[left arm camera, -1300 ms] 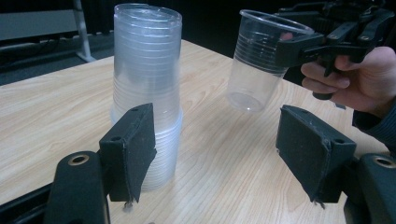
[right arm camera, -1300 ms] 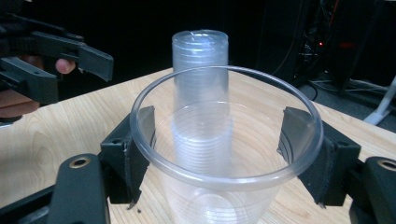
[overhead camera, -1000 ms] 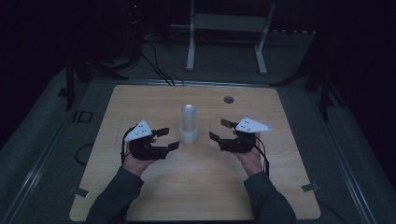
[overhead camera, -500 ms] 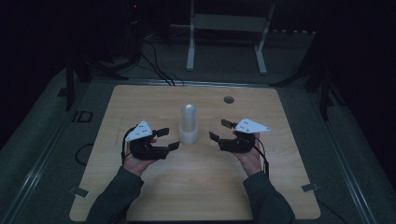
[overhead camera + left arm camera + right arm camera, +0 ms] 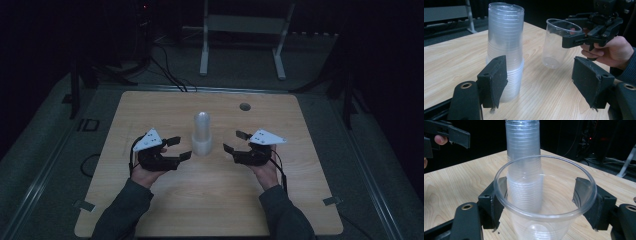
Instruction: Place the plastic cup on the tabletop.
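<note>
A tall stack of clear plastic cups [image 5: 202, 134] stands upside down in the middle of the wooden table [image 5: 150, 110]. My left gripper [image 5: 179, 148] is just left of it, open and empty; its view shows the stack [image 5: 505, 45] close by its left pad [image 5: 495, 80]. My right gripper [image 5: 236, 142] is to the right of the stack, shut on a single clear cup [image 5: 544, 216], upright, with a pad on each side below the rim. That cup [image 5: 556, 45] and the right gripper [image 5: 589, 35] also appear in the left gripper view.
A small dark round spot [image 5: 245, 106] lies on the table behind the right gripper. A white metal frame [image 5: 245, 25] stands on the floor beyond the table. Cables [image 5: 170, 75] trail on the floor at the back left.
</note>
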The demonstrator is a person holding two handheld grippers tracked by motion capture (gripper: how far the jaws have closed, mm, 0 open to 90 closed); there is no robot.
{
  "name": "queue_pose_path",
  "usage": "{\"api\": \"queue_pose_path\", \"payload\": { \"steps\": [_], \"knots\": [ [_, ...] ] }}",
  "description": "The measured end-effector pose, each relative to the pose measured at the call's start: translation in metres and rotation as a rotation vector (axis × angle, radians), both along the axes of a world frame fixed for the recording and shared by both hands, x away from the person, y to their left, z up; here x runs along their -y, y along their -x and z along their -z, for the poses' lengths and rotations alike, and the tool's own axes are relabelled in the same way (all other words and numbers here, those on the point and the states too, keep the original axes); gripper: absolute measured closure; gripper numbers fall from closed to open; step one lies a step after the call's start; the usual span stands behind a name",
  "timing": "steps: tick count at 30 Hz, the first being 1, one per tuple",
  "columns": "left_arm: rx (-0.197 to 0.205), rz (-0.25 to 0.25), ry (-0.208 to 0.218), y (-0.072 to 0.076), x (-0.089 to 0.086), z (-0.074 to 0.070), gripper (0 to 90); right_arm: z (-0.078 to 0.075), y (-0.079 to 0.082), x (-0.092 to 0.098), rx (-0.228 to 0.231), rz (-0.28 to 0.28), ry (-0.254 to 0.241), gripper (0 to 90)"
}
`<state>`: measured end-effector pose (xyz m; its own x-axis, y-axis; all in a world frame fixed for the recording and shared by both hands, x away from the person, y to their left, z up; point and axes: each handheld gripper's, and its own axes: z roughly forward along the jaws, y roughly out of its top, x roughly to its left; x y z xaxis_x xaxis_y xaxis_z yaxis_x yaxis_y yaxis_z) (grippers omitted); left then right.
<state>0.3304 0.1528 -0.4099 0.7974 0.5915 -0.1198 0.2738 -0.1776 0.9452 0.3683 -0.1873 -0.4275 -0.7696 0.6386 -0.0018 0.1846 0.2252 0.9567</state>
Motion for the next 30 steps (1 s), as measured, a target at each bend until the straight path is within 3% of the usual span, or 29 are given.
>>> {"api": "queue_pose_path", "payload": {
  "steps": [30],
  "knots": [
    [0.003,0.002,0.000,0.000,-0.001,-0.001,28.4,0.021,-0.005,0.001,-0.044,0.018,0.034,27.3]
  ]
}}
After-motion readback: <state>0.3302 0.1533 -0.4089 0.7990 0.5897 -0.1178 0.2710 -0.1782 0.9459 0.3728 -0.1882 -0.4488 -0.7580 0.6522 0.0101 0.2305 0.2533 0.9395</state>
